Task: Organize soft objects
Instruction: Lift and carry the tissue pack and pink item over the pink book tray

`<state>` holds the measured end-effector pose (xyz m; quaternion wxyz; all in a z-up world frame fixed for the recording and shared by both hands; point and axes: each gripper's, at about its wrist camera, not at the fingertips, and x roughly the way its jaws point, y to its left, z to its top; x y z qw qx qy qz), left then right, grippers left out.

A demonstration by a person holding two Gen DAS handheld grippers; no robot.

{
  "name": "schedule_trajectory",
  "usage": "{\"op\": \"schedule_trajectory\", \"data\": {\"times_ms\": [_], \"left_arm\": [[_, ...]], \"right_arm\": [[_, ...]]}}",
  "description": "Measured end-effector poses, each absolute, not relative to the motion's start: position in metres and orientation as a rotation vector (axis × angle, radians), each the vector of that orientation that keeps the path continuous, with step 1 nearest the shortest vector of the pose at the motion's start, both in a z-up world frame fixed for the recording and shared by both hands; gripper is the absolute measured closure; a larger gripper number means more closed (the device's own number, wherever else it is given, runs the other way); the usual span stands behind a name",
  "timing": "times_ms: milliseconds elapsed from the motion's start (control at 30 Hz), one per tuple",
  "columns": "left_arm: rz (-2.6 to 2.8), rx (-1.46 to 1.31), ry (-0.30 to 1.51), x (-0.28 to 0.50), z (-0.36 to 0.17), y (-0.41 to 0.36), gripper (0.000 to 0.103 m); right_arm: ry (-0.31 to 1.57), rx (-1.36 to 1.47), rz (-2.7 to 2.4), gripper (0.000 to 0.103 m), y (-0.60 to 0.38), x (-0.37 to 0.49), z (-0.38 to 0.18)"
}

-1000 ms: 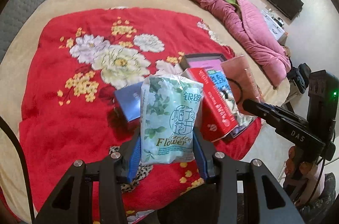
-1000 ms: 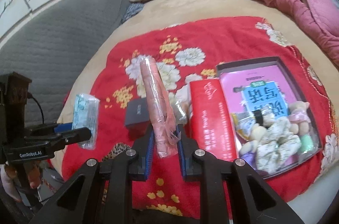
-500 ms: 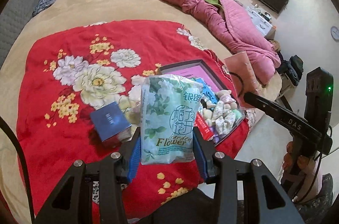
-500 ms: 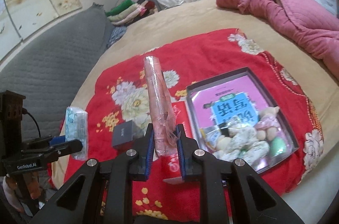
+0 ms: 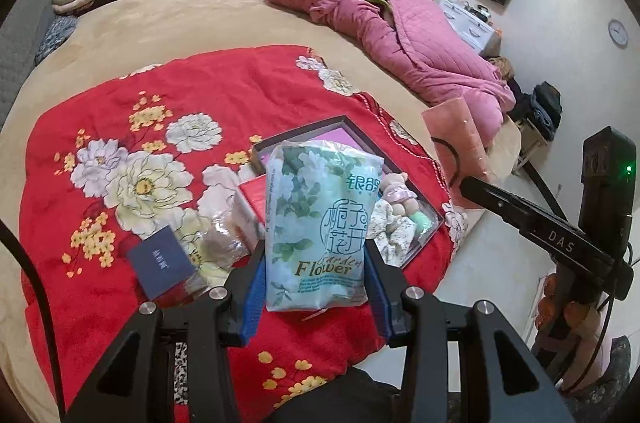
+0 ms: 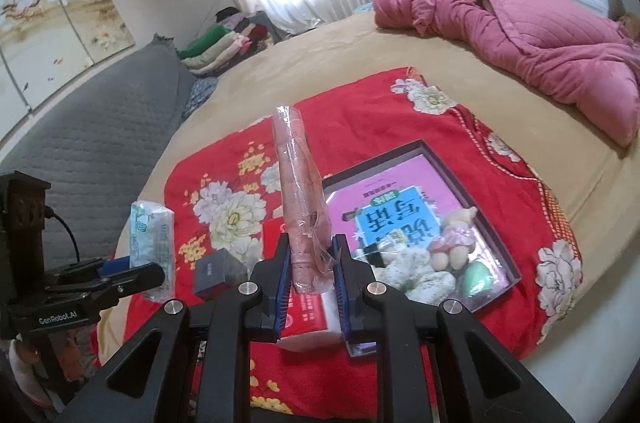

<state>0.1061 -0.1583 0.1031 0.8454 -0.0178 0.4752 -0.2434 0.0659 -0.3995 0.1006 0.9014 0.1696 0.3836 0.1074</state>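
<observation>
Left gripper (image 5: pixel 316 279), low centre of the left wrist view, is clenched on a pale green, flower-printed plastic pack of tissues (image 5: pixel 320 227); the blue pads press both sides of its lower half and the pack stands upright, clear of the bedding. Behind it lies a red floral blanket (image 5: pixel 120 111) spread on a tan bed. On the blanket, from left to right across that view: a small dark blue box (image 5: pixel 162 261), a crumpled clear plastic bag (image 5: pixel 224 243), a red and white carton (image 5: pixel 250 211), then a shallow dark-rimmed tray with a pink printed base (image 5: pixel 316 123), which already holds small plush toys and a floral fabric piece (image 6: pixel 416 269). A pink quilt (image 5: pixel 420 47) lies bunched at upper right, well apart from the work area.

Right gripper (image 6: pixel 310 277), low centre of its own view, is clamped tight on a long, thin, pink item in a clear wrapper (image 6: pixel 300 191), held by its lower end and standing nearly upright with a slight lean.

Judgement: the step in hand is carrying, with both soft items lifted and neither yet placed. The tray appears to be the collection point, since soft goods already sit in its near end. The next move calls for bringing each item over the tray's open pink area, lowering until it rests inside the rim, then releasing. The tall pink item should be laid flat, or it may topple over the edge.
</observation>
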Motion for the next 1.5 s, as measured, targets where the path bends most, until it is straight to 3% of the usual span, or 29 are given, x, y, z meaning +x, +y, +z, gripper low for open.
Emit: {"op": "schedule_trajectory", "data": {"times_ms": [700,1500], "left_arm": [[-0.588,0.053,1.020,0.126,0.095,-0.227,0.058],[-0.580,0.132,1.158,0.155,0.030,-0.276,0.058]], "right_arm": [[0.793,0.394,0.153,0.083,-0.444,0.067,0.101],[0.888,0.448,0.148,0.083,-0.464,0.088,0.051]]}}
